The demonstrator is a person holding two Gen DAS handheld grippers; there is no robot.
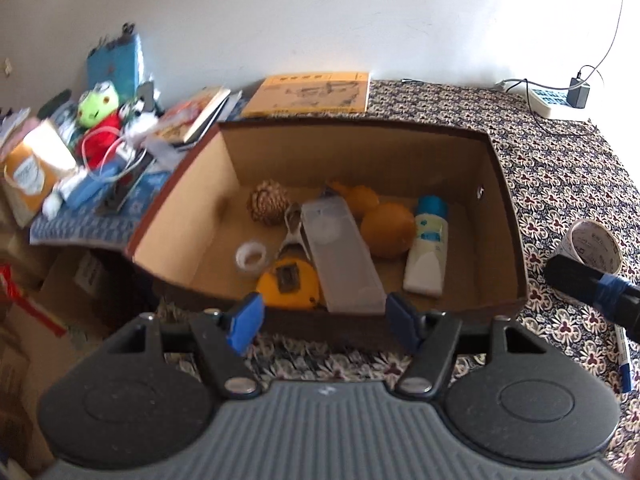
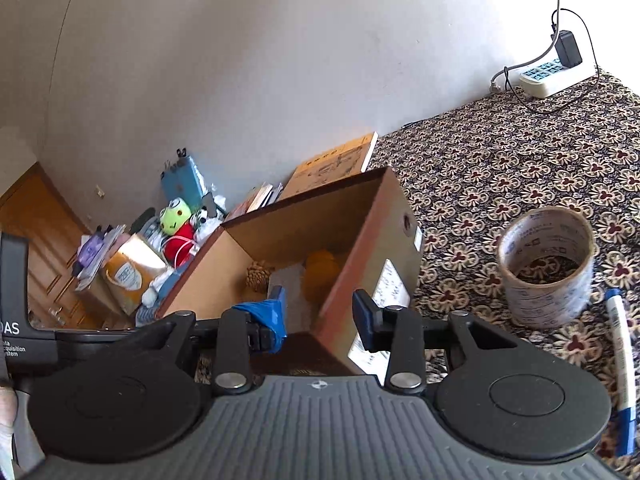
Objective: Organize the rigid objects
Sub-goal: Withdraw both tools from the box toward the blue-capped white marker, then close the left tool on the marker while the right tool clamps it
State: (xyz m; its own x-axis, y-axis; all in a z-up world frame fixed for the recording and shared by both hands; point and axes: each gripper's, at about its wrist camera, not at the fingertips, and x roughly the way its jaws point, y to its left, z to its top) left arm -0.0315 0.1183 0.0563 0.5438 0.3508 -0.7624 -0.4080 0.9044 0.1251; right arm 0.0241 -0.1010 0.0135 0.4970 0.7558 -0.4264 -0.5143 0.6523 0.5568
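An open cardboard box (image 1: 502, 216) sits on the patterned cloth. It holds a clear plastic case (image 1: 340, 256), a yellow tape measure (image 1: 290, 282), two oranges (image 1: 386, 230), a white lotion bottle (image 1: 428, 250), a pine cone (image 1: 269, 202) and a small white tape ring (image 1: 251, 257). My left gripper (image 1: 322, 322) is open and empty at the box's near wall. My right gripper (image 2: 322, 314) is open and empty over the box's near right corner (image 2: 372, 240). A large tape roll (image 2: 546, 266) and a blue-capped marker (image 2: 622, 364) lie on the cloth to the right.
A yellow book (image 1: 310, 94) lies behind the box. Books and a green-headed plush toy (image 1: 100, 120) clutter the left. A power strip (image 2: 550, 74) with cables sits at the far right by the wall. The right gripper's finger (image 1: 592, 292) shows beside the tape roll (image 1: 594, 246).
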